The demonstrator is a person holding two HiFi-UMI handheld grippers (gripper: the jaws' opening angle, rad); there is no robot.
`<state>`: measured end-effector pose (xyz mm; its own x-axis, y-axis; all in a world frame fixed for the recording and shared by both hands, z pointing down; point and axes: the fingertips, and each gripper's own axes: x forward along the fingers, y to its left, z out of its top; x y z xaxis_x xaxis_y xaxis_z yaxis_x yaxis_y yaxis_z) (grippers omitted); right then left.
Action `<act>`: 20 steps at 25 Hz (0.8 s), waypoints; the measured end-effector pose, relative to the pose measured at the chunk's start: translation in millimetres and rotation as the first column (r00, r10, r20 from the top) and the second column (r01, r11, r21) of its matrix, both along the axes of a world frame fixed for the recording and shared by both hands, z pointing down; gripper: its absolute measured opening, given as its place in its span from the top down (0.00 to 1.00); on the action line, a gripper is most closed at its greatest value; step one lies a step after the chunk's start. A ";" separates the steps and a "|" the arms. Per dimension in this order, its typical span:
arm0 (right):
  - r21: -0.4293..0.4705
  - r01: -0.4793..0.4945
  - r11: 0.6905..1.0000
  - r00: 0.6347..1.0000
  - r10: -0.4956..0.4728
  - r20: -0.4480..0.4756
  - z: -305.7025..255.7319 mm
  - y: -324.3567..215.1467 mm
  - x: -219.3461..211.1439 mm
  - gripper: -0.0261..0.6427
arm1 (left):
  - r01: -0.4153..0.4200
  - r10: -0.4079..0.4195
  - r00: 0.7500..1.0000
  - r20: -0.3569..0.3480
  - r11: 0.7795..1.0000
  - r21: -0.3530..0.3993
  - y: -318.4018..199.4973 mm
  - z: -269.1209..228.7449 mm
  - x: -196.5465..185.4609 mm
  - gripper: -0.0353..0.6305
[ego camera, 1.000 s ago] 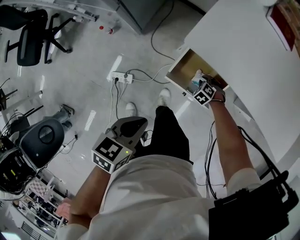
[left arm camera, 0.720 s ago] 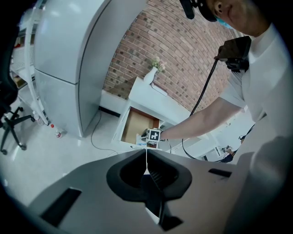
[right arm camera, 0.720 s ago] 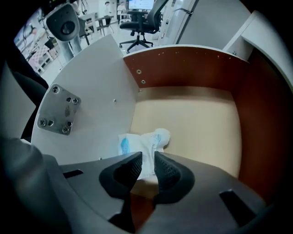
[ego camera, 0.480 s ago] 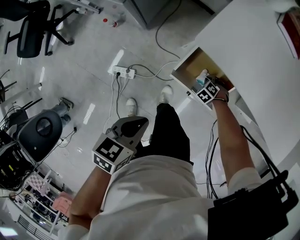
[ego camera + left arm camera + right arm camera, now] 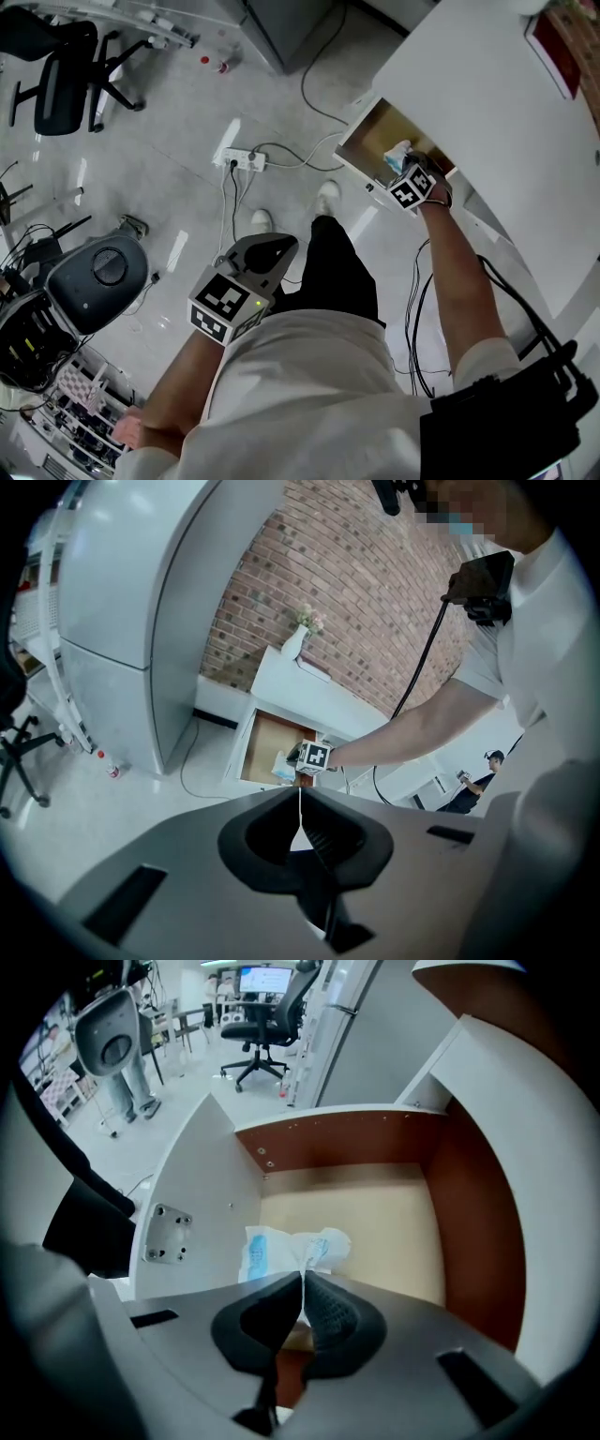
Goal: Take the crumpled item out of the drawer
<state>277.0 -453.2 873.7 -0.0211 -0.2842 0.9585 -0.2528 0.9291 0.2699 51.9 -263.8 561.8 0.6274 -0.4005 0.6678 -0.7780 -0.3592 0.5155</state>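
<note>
Two hand-held grippers show, and little differs from a second ago. The right hand-held gripper [image 5: 415, 180] stays at the near edge of the open drawer [image 5: 361, 141], which juts out under the white counter [image 5: 506, 122]. The left hand-held gripper [image 5: 272, 251] still hangs low by the person's thigh, over the floor [image 5: 169, 141]. Only the head view has swung slightly and come back.

In its own view the right hand-held gripper's jaws are pressed together, with the near edge of the item [image 5: 286, 1244] pinched at their tips. The item, crumpled white with blue print, sits in the drawer's near left corner against the white side wall. The left hand-held gripper's jaws are also closed together and grip nothing.

From the head view the right jaws are hidden behind the marker cube and the hand, and the item is only a pale scrap beside them. The drawer's far part is cut off by the counter. In the right gripper view the jaws cover the item's near edge.
</note>
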 end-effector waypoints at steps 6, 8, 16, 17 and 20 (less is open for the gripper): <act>0.036 -0.044 0.998 0.998 0.042 0.047 -52.7 19.7 -10.8 0.91 | -0.040 0.041 0.999 -0.018 0.998 0.048 23.7 -29.5 -4.4 0.91; 0.052 -0.055 0.997 0.996 0.052 0.066 -75.8 25.5 -11.8 0.91 | -0.049 0.051 0.998 -0.025 0.997 0.065 30.6 -42.5 -2.6 0.91; 0.051 -0.141 0.989 0.980 0.132 0.150 -165.7 75.1 -33.4 0.92 | -0.098 0.105 0.994 -0.041 0.984 0.147 69.4 -90.2 -14.8 0.91; 0.043 -0.154 0.987 0.976 0.145 0.160 -175.6 85.6 -37.7 0.92 | -0.104 0.112 0.993 -0.043 0.983 0.152 77.0 -94.6 -17.7 0.91; 0.019 -0.190 0.982 0.966 0.183 0.184 -204.0 121.3 -52.8 0.92 | -0.123 0.134 0.990 -0.050 0.977 0.175 99.8 -107.2 -29.8 0.91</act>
<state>224.2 -331.9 669.7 -0.1361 -0.3337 0.9328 -0.4685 0.8513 0.2361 22.1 -163.9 454.6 0.7183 -0.4190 0.5554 -0.6887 -0.5412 0.4825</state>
